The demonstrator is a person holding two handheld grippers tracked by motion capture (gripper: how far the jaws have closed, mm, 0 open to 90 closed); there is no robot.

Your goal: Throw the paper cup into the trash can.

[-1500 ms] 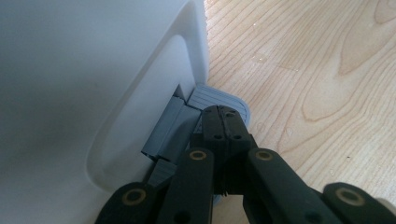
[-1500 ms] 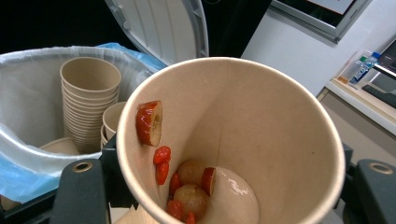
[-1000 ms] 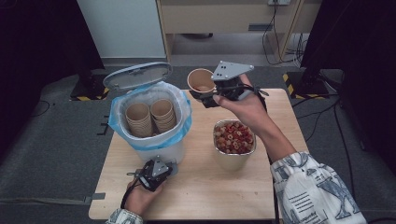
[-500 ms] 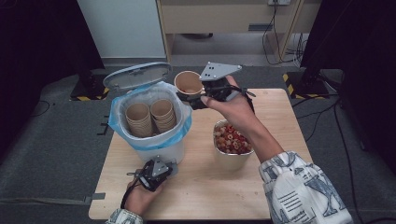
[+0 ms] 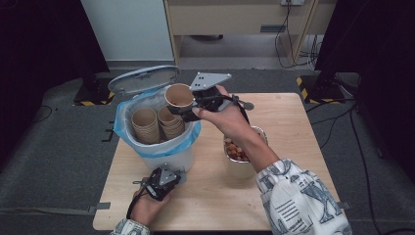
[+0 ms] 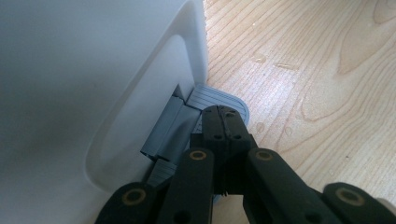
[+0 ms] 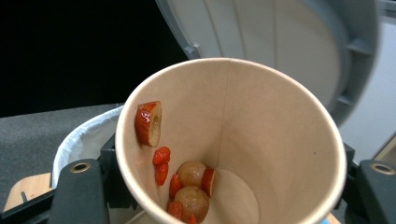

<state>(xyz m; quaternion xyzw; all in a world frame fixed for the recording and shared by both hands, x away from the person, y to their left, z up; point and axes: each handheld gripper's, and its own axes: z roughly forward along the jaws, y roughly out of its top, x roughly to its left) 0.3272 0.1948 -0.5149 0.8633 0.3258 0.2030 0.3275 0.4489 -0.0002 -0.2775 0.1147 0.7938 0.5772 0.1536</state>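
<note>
From the high view, the right gripper [image 5: 188,105] holds a paper cup [image 5: 179,96] over the open bin [image 5: 161,152], its jaws clamped on the cup's sides. The cup is tipped, mouth toward the camera, right above the two stacks of used cups [image 5: 157,123] inside the blue liner — a sensible place to carry it if the cup is meant to join them. The right arm reaches diagonally across the desk [image 5: 288,127], over a container of fruit pieces [image 5: 236,152], wrist bent so the grey plate faces up. The lid [image 5: 143,80] stands open behind the bin. Near the front edge, the left gripper [image 5: 164,180] sits low against the bin's base, hand curled around it from below.

In the left gripper view, the left gripper [image 6: 224,122] has its jaws fully together, holding nothing, its tip pressed down on the grey pedal [image 6: 212,99] at the foot of the white bin — probably what keeps the lid up (the lid itself is out of this frame).

In the right gripper view, the paper cup [image 7: 261,126] sits between the jaws, tilted, with a few fruit scraps [image 7: 184,182] stuck inside. The lid's underside [image 7: 289,42] and the liner's rim [image 7: 84,140] lie just beyond.
</note>
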